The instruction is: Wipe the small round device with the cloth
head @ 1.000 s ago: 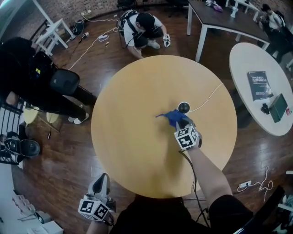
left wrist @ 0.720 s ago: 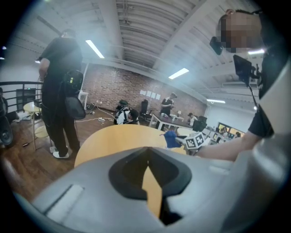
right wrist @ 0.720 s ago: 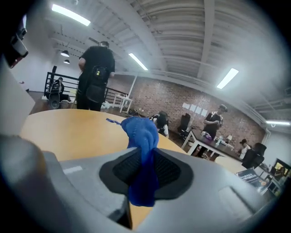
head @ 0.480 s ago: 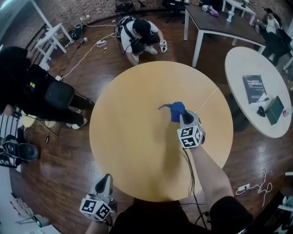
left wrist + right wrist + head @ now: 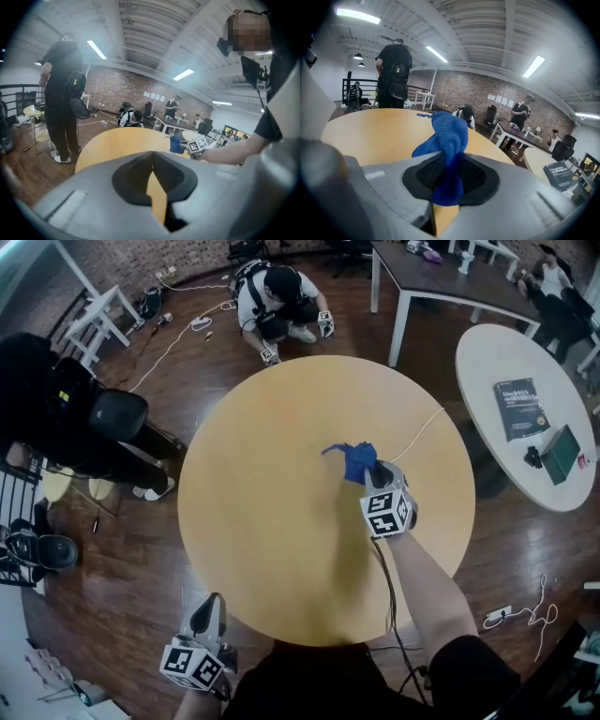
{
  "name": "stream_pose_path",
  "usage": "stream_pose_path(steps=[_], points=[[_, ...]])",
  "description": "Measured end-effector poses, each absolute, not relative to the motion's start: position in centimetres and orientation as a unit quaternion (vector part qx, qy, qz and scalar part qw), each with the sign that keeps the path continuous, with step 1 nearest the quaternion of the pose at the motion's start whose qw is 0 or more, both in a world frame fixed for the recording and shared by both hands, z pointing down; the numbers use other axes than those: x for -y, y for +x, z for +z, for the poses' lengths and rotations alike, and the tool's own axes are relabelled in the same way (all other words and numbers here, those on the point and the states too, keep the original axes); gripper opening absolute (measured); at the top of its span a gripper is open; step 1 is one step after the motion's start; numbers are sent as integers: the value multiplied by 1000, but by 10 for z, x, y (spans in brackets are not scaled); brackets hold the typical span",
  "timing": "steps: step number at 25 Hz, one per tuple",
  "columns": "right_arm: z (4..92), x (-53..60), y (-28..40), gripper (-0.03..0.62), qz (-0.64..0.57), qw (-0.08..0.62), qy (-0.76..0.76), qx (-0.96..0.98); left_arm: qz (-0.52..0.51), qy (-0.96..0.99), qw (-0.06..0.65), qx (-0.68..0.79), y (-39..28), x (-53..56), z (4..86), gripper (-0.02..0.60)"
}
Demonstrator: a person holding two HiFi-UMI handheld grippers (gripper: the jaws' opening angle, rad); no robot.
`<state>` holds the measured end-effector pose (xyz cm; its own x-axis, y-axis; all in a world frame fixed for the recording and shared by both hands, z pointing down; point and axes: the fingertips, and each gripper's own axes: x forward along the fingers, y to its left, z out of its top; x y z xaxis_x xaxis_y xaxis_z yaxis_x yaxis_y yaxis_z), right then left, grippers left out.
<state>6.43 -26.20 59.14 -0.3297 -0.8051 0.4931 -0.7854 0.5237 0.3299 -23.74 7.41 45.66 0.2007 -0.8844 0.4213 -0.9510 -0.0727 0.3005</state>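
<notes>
My right gripper (image 5: 372, 474) hangs over the right half of the round wooden table (image 5: 272, 484), shut on a blue cloth (image 5: 354, 461). In the right gripper view the cloth (image 5: 449, 133) is pinched between the jaws and bunches up above them, clear of the tabletop. The small round device is hidden, under the gripper or the cloth. A white cable (image 5: 424, 430) runs from the table's right rim toward that spot. My left gripper (image 5: 208, 612) is held low at the table's near edge, shut and with nothing in it (image 5: 152, 168).
A person crouches on the floor beyond the table (image 5: 277, 296). Another person in black stands at the left (image 5: 56, 399). A white round table (image 5: 506, 456) with a book (image 5: 520, 409) stands at the right, and a dark rectangular table (image 5: 450, 282) behind.
My right gripper has lifted the cloth off the tabletop beside the device. The device, in view a second ago, is now hidden. The left gripper has stayed in place.
</notes>
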Motion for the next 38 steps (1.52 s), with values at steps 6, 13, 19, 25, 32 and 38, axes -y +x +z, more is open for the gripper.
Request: stream_pose_path(steps=[6, 13, 19, 25, 32, 38], points=[[613, 254, 71, 83, 12, 335, 480, 811, 68, 731, 260, 628, -237, -73, 453, 6], [664, 229, 76, 84, 91, 388, 438, 806, 62, 730, 272, 624, -235, -73, 458, 6], [604, 242, 88, 83, 7, 324, 505, 800, 63, 733, 266, 623, -239, -74, 456, 6], [537, 277, 42, 83, -94, 277, 518, 804, 48, 728, 259, 633, -270, -66, 440, 6], [577, 269, 40, 83, -27, 321, 498, 805, 56, 723, 277, 631, -257, -68, 445, 6], [591, 254, 43, 83, -13, 334, 490, 805, 53, 721, 278, 633, -262, -69, 445, 6]])
